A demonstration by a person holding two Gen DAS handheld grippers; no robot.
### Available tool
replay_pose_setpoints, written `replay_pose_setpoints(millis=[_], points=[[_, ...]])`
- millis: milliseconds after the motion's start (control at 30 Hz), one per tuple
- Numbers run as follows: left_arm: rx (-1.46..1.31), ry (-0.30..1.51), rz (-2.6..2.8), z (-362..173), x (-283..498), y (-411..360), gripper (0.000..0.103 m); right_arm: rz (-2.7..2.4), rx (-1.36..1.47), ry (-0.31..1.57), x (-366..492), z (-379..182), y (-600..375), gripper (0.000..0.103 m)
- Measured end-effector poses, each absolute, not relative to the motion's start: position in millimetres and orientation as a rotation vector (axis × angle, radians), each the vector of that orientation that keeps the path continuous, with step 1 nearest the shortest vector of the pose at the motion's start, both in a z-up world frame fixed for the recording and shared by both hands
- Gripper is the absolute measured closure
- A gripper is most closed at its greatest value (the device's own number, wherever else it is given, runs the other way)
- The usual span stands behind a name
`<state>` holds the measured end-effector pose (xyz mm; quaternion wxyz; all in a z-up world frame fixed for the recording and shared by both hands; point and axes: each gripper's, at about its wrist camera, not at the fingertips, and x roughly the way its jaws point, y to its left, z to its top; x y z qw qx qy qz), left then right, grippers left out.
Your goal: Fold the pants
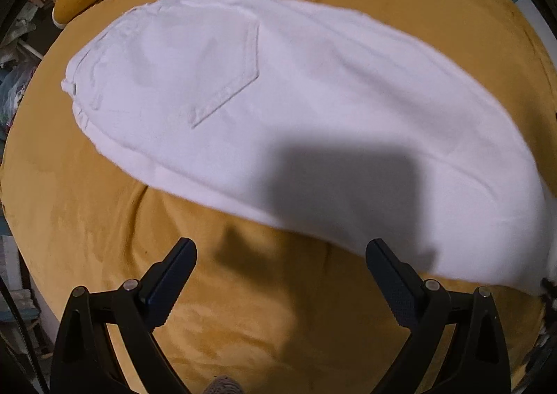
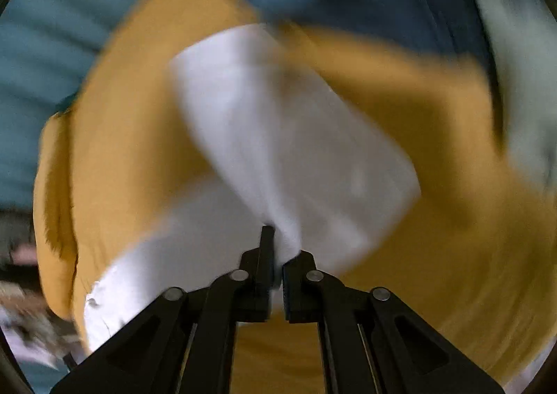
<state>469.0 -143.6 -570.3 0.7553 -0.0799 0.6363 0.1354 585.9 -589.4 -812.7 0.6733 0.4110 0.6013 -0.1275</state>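
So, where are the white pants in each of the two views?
Left wrist: the pants lie across the upper middle, ahead of the open left gripper.
Right wrist: blurred, in the centre, pinched by the right gripper.
Shared landmark: the yellow cover beneath them.

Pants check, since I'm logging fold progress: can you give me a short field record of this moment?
garment: white pants, back pocket facing up
surface: mustard-yellow bed cover
left gripper: open, over the cover near the pants' edge, holding nothing
right gripper: shut on the pants' fabric, lifting it
image quality: right wrist view is motion-blurred
fold state: in progress, not flat
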Motion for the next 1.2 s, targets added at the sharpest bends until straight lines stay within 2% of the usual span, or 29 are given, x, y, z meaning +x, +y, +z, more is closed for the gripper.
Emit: replay_pose_setpoints(millis=[67,100,133,367,567,733,800,833,867,933,1000,1133,1200], points=[[-0.176,1.390,0.298,-571.9,461.8,-139.0,0.003,-0.322,1.004,1.355,570.3,-838.6,-596.4,0.071],[-0.183,1.384,0.299,-569.4,456.7,-135.8,0.003,-0.332,1.036,1.321,564.3,-838.2,-598.7,0.056],[-0.192,1.376,0.300,-565.2,453.3,-131.0,0.003,-0.335,1.047,1.286,559.5,-833.7,-599.0,0.047],[-0.330,1.216,0.377,-527.4,446.1,-58.1,0.003,-0.216,0.938,1.284,576.0,-774.1,-529.9,0.045],[-0.522,1.123,0.626,-512.2,453.6,87.3,0.004,-0.041,0.900,1.457,615.7,-806.7,-397.2,0.045],[-0.857,1.222,0.638,-567.1,449.0,181.4,0.006,-0.008,0.910,1.485,627.3,-806.3,-321.9,0.045],[-0.968,1.245,0.560,-589.5,449.0,189.8,0.020,-0.008,0.897,1.503,628.2,-808.7,-301.4,0.045],[-0.986,1.244,0.527,-597.5,447.3,187.2,0.045,-0.006,0.896,1.514,626.9,-811.9,-294.2,0.045],[-0.970,1.241,0.522,-596.1,445.5,185.2,0.062,-0.008,0.886,1.532,624.7,-814.4,-288.6,0.045],[-0.862,1.200,0.505,-577.3,428.2,171.1,0.081,-0.012,0.870,1.552,618.4,-815.8,-287.1,0.045],[-0.763,1.137,0.518,-549.6,396.8,168.1,0.081,-0.026,0.852,1.561,622.5,-818.3,-282.4,0.045],[-0.809,1.256,0.532,-604.5,363.8,186.7,0.078,-0.071,0.767,1.598,622.6,-817.5,-295.2,0.045],[-0.719,1.267,0.504,-598.7,359.1,180.2,0.074,-0.051,0.714,1.635,629.1,-812.4,-288.0,0.045]])
